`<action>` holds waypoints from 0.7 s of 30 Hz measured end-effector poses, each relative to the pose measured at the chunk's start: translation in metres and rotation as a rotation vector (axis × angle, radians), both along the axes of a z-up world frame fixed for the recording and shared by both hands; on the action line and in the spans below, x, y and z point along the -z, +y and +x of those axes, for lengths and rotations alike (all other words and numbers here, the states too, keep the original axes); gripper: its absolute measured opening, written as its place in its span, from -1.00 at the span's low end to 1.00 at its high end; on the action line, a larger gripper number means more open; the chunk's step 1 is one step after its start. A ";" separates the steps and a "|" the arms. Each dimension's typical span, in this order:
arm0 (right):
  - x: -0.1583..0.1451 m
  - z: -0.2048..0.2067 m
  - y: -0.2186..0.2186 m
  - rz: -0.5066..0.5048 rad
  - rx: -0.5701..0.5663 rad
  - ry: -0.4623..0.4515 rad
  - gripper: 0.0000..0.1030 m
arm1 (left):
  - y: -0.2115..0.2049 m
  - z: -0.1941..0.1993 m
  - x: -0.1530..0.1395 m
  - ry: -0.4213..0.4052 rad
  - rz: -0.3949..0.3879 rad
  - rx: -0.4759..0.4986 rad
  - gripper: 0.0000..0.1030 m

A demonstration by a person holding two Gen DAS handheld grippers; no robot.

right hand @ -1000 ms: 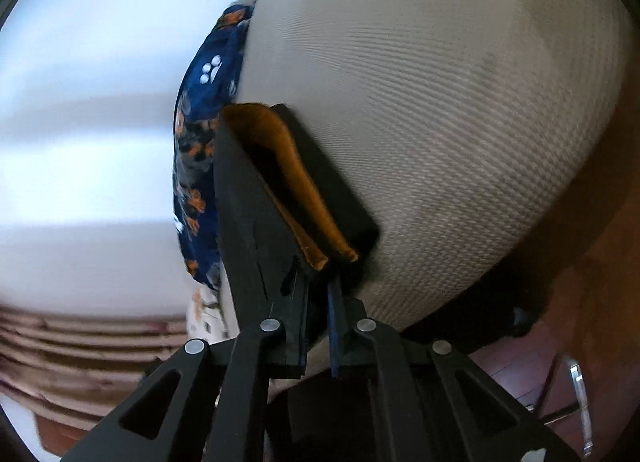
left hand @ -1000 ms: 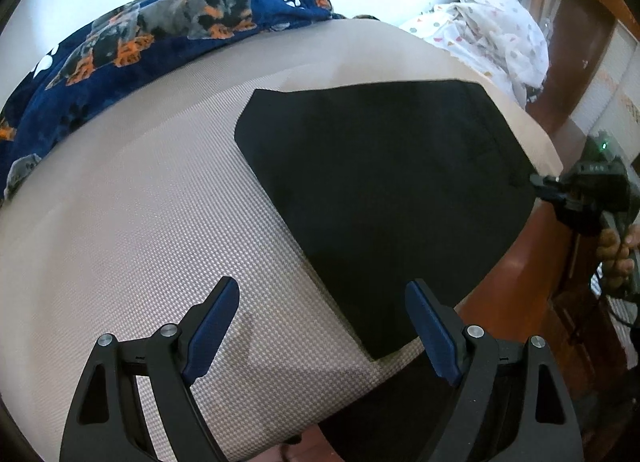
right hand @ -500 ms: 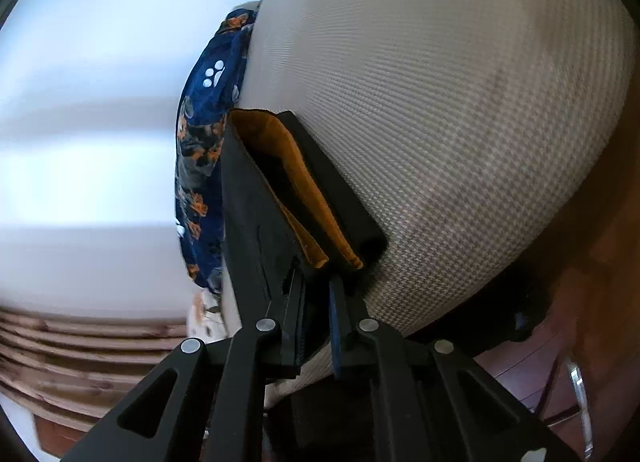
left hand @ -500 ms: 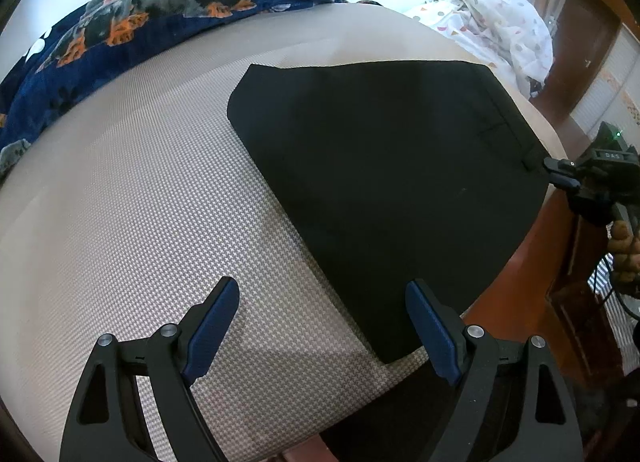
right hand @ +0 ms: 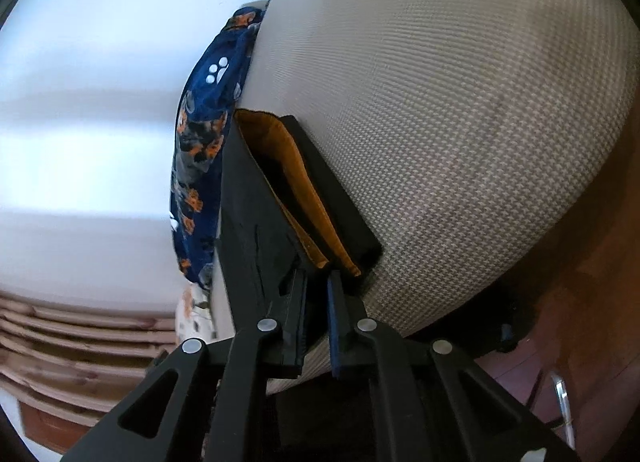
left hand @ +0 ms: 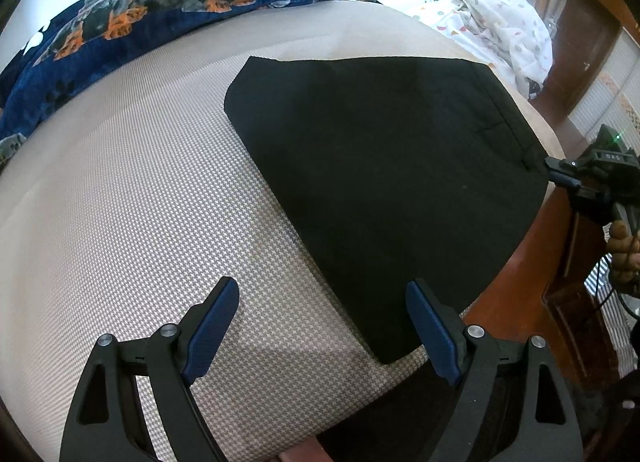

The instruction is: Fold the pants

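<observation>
Black pants (left hand: pixel 384 182) flat on bed (left hand: pixel 120 202). Left claw (left hand: pixel 322 326) spread wide, hovering at hem corner. Right claw (right hand: pixel 318 282) pinching waistband.

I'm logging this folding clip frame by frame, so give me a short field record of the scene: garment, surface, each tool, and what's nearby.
garment: black pants, folded flat, orange lining showing at the waistband
surface: beige woven mattress
left tool: open, hovering over the pants' near corner, holding nothing
right tool: shut on the pants' waistband edge at the mattress side
nearby: blue dog-print blanket along the far edge; white dotted bedding far right
</observation>
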State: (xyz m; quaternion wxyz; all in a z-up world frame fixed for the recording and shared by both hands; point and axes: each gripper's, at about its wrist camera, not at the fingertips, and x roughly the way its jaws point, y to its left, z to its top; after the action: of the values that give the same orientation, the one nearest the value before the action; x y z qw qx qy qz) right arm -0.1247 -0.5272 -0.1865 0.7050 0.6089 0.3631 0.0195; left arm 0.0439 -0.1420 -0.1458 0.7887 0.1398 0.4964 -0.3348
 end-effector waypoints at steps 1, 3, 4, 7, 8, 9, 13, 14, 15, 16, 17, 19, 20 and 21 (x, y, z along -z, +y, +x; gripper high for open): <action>0.000 -0.001 -0.001 0.013 0.006 -0.004 -0.83 | 0.000 0.000 0.000 0.001 0.001 -0.001 0.66; -0.009 0.000 0.001 -0.039 -0.011 -0.007 -0.75 | 0.001 0.000 0.001 0.005 -0.001 -0.002 0.67; -0.015 0.001 0.001 -0.072 -0.017 -0.004 -0.72 | 0.001 0.000 0.001 0.007 -0.002 -0.003 0.67; -0.031 0.002 -0.002 -0.141 -0.018 -0.003 -0.49 | 0.001 0.001 0.001 0.009 -0.003 -0.004 0.67; -0.035 0.001 -0.003 -0.169 -0.012 0.002 -0.34 | 0.001 0.001 0.001 0.009 -0.002 -0.004 0.67; -0.040 0.000 -0.007 -0.196 -0.007 0.004 -0.24 | 0.001 0.001 0.001 0.009 -0.002 -0.004 0.67; -0.042 0.005 -0.016 -0.208 -0.011 0.004 0.13 | 0.001 0.001 0.000 0.009 0.001 -0.002 0.67; -0.043 0.009 -0.017 -0.213 -0.027 0.004 0.13 | 0.001 0.001 -0.001 0.009 0.000 -0.003 0.67; -0.042 0.016 -0.016 -0.215 -0.055 0.002 0.13 | 0.002 0.001 -0.001 0.007 -0.002 -0.004 0.67; -0.042 0.021 -0.014 -0.218 -0.073 0.001 0.13 | 0.002 0.000 -0.002 0.006 -0.003 -0.005 0.67; -0.042 0.027 -0.013 -0.225 -0.099 0.000 0.13 | 0.003 0.001 -0.003 0.007 -0.007 -0.007 0.67; -0.041 0.043 -0.009 -0.257 -0.156 0.009 0.13 | 0.006 0.002 -0.003 0.018 -0.020 -0.011 0.67; -0.041 0.052 -0.008 -0.287 -0.182 0.025 0.13 | 0.008 0.004 -0.003 0.032 -0.032 -0.015 0.67; -0.040 0.060 -0.007 -0.318 -0.211 0.038 0.13 | 0.010 0.007 -0.002 0.045 -0.042 -0.022 0.67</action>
State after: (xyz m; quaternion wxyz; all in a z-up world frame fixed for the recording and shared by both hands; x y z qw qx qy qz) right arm -0.0643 -0.5345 -0.1460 0.7793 0.4485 0.4369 0.0242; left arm 0.0507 -0.1318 -0.1434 0.7837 0.1102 0.5083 -0.3397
